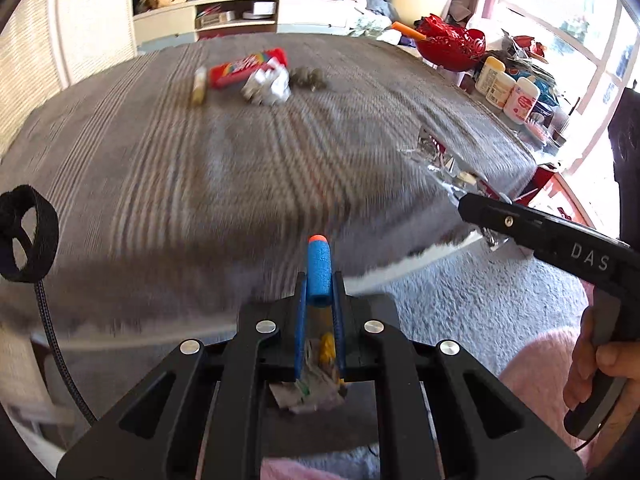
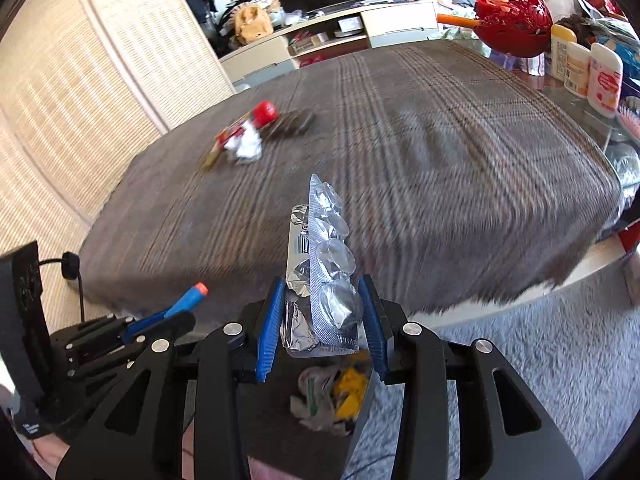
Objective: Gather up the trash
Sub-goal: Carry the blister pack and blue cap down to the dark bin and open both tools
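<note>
Both tongs loaded over the bin [image 2: 336, 396] w/ trash inside: left gripper [image 1: 320, 280] clamped on foam dart [image 1: 319, 272], right gripper [image 2: 324, 312] on blister pack [image 2: 334, 264], prob about to drop.

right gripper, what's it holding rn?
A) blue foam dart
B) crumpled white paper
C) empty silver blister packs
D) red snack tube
C: the right gripper is closed on the empty silver blister packs, upright between its blue pads; the blue foam dart sits in the left gripper.

Bright daylight, apparently motion-blurred (fisheye)
</note>
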The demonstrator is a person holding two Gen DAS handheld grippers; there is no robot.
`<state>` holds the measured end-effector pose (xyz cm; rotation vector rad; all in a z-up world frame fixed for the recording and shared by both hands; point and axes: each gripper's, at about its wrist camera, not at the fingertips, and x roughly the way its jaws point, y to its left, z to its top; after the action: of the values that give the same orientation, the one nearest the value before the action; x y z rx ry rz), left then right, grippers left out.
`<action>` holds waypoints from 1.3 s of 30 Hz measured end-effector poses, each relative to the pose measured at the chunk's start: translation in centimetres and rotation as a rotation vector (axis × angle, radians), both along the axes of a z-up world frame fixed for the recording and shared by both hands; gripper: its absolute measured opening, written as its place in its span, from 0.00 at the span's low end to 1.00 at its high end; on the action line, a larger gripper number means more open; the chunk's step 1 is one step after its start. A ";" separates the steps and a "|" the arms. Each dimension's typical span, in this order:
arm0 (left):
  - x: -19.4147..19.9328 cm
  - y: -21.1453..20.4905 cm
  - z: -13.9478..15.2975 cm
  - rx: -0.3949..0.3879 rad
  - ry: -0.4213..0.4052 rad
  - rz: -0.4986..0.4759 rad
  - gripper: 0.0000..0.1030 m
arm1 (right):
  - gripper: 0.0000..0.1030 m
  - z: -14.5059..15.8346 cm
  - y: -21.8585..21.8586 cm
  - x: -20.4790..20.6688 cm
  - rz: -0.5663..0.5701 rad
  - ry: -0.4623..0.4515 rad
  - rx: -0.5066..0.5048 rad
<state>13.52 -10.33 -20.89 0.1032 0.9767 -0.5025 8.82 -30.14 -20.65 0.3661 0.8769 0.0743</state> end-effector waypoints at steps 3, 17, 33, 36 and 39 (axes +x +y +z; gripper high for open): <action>-2.1 1.3 -0.5 0.001 0.015 0.017 0.10 | 0.38 -0.4 1.3 -1.6 0.018 0.012 -0.005; -6.5 3.3 -6.3 0.039 0.109 0.052 0.10 | 0.38 -6.7 4.6 -4.2 0.062 0.143 -0.046; -5.0 2.6 -10.8 0.030 0.206 0.053 0.10 | 0.39 -11.8 4.9 -2.8 0.080 0.260 0.044; -4.6 2.6 -11.1 0.031 0.219 0.051 0.11 | 0.40 -12.1 4.8 -2.5 0.071 0.277 0.049; -4.7 2.7 -11.3 0.037 0.229 0.054 0.13 | 0.43 -12.4 4.7 -2.2 0.059 0.289 0.038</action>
<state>8.87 -7.60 -32.22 0.0529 1.2096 -0.4536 6.59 -25.40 -33.04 0.3920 1.1732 0.0942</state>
